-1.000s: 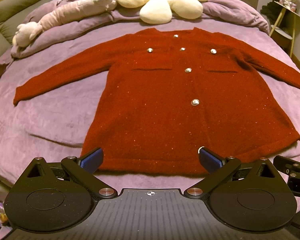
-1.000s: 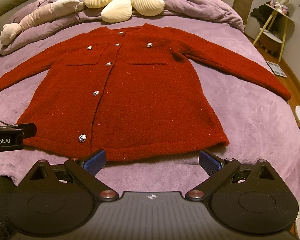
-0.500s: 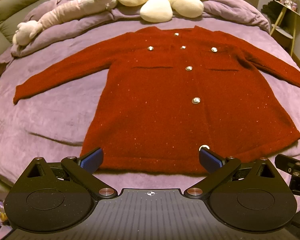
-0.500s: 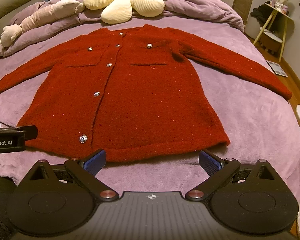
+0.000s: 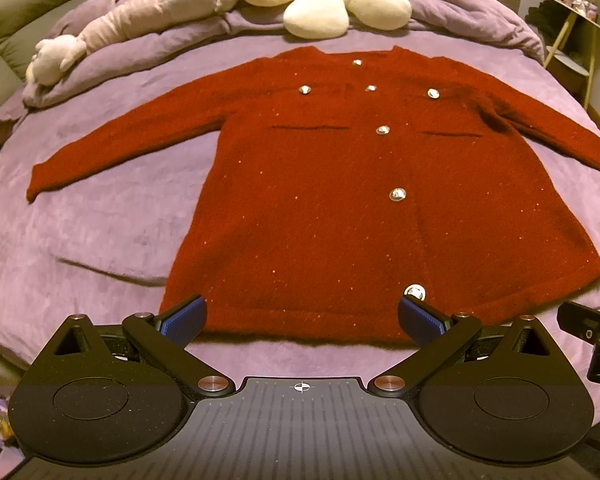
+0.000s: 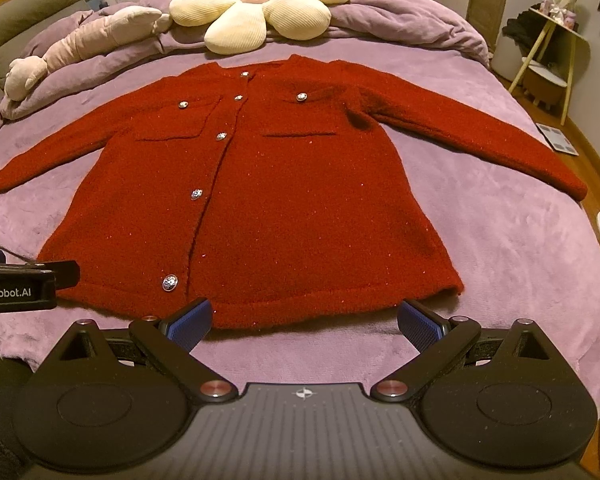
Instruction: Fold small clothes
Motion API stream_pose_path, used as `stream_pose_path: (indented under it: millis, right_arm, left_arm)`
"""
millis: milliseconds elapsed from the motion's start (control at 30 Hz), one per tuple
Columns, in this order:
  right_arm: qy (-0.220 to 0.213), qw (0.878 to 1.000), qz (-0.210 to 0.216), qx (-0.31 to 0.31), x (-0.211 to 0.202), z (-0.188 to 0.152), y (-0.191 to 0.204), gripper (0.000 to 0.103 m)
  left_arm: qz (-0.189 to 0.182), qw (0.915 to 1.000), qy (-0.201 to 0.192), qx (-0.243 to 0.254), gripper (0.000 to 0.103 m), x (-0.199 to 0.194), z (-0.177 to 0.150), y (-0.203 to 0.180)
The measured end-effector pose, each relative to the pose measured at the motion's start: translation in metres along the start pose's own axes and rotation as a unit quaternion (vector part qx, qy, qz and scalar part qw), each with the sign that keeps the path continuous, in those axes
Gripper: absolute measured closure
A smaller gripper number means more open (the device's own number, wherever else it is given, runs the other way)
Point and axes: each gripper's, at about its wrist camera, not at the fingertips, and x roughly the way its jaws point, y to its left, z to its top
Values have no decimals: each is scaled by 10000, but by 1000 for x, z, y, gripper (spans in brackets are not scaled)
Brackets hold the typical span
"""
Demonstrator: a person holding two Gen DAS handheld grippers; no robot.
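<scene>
- Red cardigan (image 5: 340, 208) lies flat, buttoned and face up on the purple bed (image 5: 100, 232), sleeves spread left and right.
- Left gripper (image 5: 302, 316) and right gripper (image 6: 305, 318) hover at the near hem, fingers wide apart, empty.
- Folding looks unstarted; next likely calls for pinching a hem corner or sleeve.
- Label (image 6: 4, 293) reads "enRobot.AI".

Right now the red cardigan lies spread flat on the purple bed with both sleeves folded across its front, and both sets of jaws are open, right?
Not quite: the red cardigan has both sleeves stretched out sideways, unfolded, as the right wrist view shows. It does lie flat on the purple bed, jaws open.
</scene>
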Motion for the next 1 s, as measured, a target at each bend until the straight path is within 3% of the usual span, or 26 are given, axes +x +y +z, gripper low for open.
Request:
stream_pose_path:
  millis: [1000]
  right_arm:
    - [-23, 10000, 49, 44, 1, -2, -2, 4]
  left_arm:
    - [-10, 10000, 35, -13, 0, 1, 0, 1]
